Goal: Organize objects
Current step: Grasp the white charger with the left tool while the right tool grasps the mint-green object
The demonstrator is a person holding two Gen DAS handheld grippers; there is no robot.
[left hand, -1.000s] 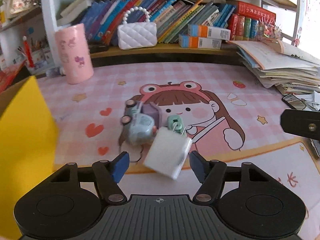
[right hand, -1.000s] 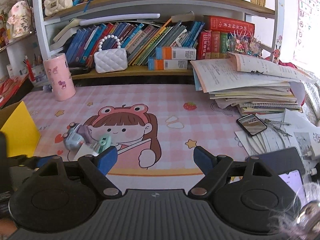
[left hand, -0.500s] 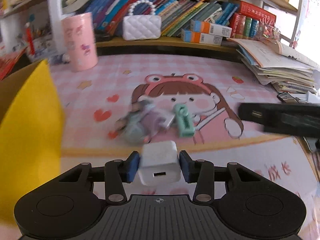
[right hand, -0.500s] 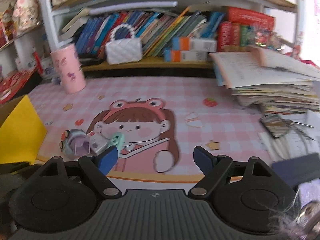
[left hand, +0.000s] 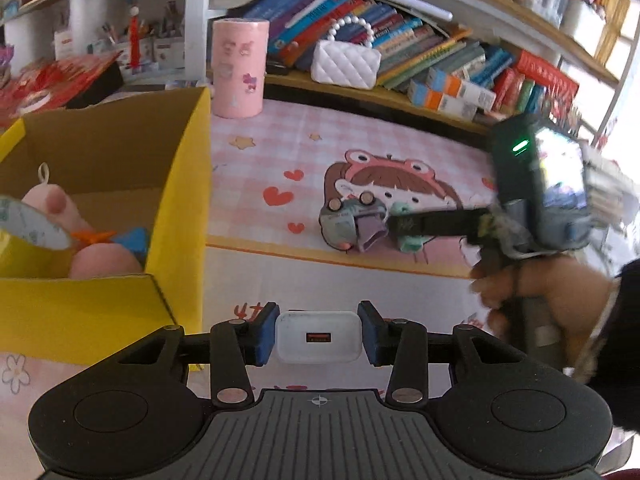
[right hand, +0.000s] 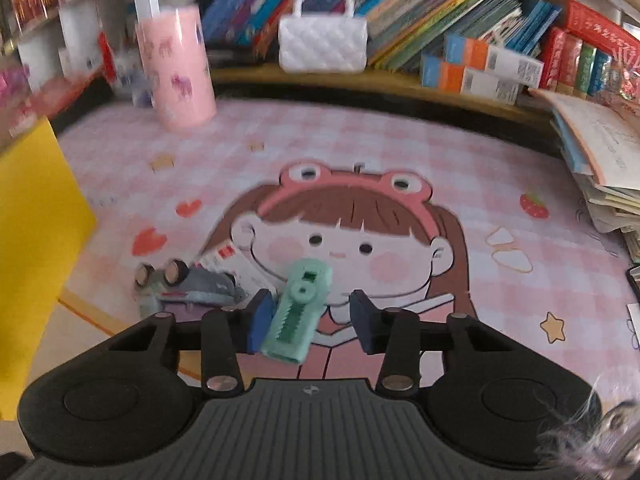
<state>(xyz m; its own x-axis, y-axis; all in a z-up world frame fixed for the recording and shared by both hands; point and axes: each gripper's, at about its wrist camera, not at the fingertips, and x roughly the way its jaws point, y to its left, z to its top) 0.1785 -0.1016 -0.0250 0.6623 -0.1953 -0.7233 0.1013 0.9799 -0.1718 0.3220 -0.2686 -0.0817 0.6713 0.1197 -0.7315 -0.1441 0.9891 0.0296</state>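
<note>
Left fingers [left hand: 319, 334] clamping white charger [left hand: 318, 342] above tabletop, just right of yellow box [left hand: 180, 216]; right fingers [right hand: 306, 318] spread around green clip [right hand: 298, 312] lying on mat [right hand: 400, 152], toy car [right hand: 188, 284] sitting beside it

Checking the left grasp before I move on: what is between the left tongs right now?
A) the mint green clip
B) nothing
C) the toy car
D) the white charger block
D: in the left wrist view the left tongs are closed on the white charger block, its port facing the camera, while the toy car lies out on the mat.
</note>
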